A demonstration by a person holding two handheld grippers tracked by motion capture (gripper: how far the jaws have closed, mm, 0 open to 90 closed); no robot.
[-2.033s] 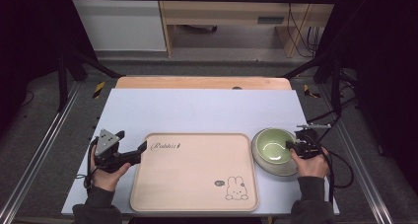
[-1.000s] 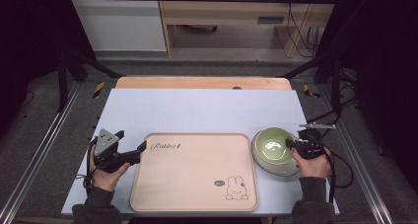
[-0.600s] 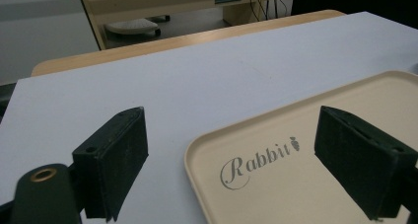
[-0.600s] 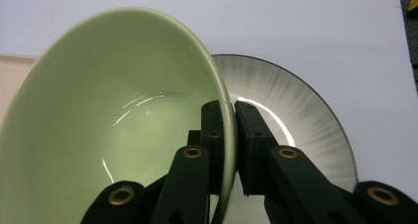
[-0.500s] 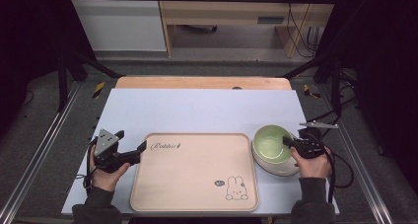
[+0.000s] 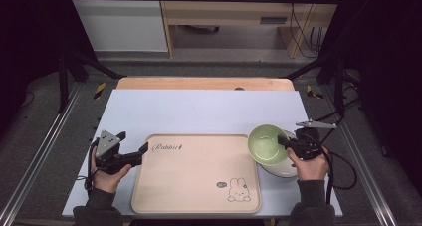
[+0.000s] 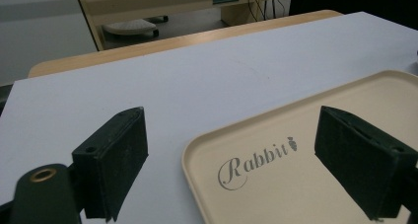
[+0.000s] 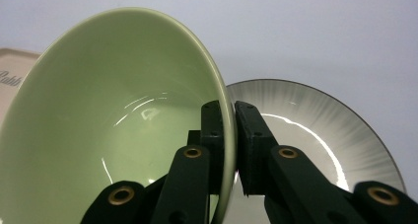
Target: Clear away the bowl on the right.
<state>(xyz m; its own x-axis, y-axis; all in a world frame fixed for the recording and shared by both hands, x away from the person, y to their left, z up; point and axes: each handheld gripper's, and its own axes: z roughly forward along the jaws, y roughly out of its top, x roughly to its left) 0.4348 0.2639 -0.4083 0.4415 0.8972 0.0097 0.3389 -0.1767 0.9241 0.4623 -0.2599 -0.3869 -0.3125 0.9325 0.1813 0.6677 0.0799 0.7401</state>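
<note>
1. Green bowl (image 6: 268,144) sits at right side of surface (image 6: 199,111), tipped up off level; its mouth faces left and toward the cam in high view, right rim raised.
2. Right tool (image 6: 289,145) is clenched on the bowl's right rim: in right gripper view one jaw is inside the wall, one outside, rim (image 8: 227,135) pinched between them.
3. Under/behind the bowl lies a second dish, a pale grey plate (image 8: 320,135) w/ fine radial ribbing, dark thin edge, glossy highlight; it rests flat on the surface. Can't tell if bowl's low edge touches it.
4. Bowl is smooth, glazed, round, w/ flaring wall; reflections show on inner face.
5. Tray (image 6: 199,173) is beige, rectangular w/ rounded corners and low raised lip, matte; long axis runs left-right, at near-centre of surface. "Rabbit" script sits at its far-left corner, a small rabbit drawing near its near-right corner.
6. Left tool (image 6: 142,151) is released, jaws wide apart, pointing right at tray's far-left corner; in left gripper view the jaws straddle that corner (image 7: 190,152), one over the bare surface, one over the tray, touching neither as far as can be seen.
7. Surface is a pale blue-white sheet over a wood top; wood strip shows along far edge.
8. Person's hands hold each tool, sleeves cut off at near frame edge. Bowl's bottom hidden by right tool and hand (image 6: 311,164). Room beyond is dark, hard to make out.
</note>
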